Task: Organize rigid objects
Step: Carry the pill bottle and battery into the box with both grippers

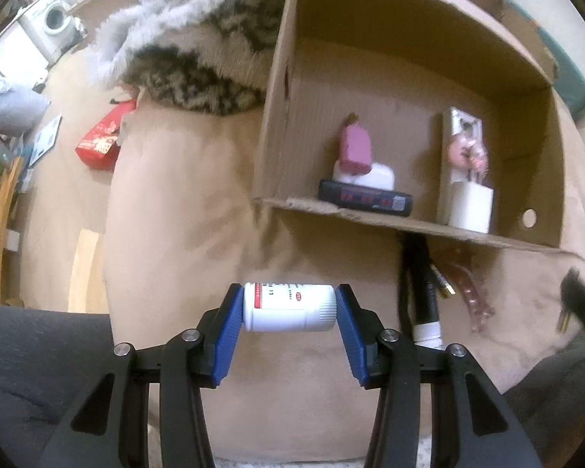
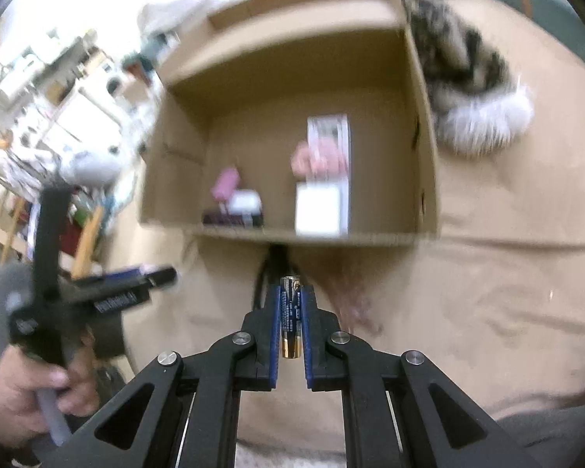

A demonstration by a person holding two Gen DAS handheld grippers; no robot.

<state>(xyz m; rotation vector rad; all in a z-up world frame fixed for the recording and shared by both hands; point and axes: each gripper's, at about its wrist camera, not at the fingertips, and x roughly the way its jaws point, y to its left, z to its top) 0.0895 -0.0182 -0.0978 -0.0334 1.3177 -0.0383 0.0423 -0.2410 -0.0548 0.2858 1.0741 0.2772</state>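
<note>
Before the cardboard box [image 1: 417, 78] — left claw [image 1: 288, 308] grips a bottle [image 1: 288, 306].

A beige, suede-like cover [image 1: 183, 202] fills the middle of both views, creased in soft folds. At the upper left of the left wrist view stands a white washing machine [image 1: 52, 23] on a pale tan floor [image 1: 78, 89], with a red bag [image 1: 99, 142] lying on that floor (its print is too small to read). Light wooden chair parts [image 1: 0, 210] run down the left edge. A shaggy grey-and-white fur throw [image 1: 191, 54] lies at the top. The upper left of the right wrist view is washed out by bright light, with blurred white shelving [image 2: 58, 89].
</note>
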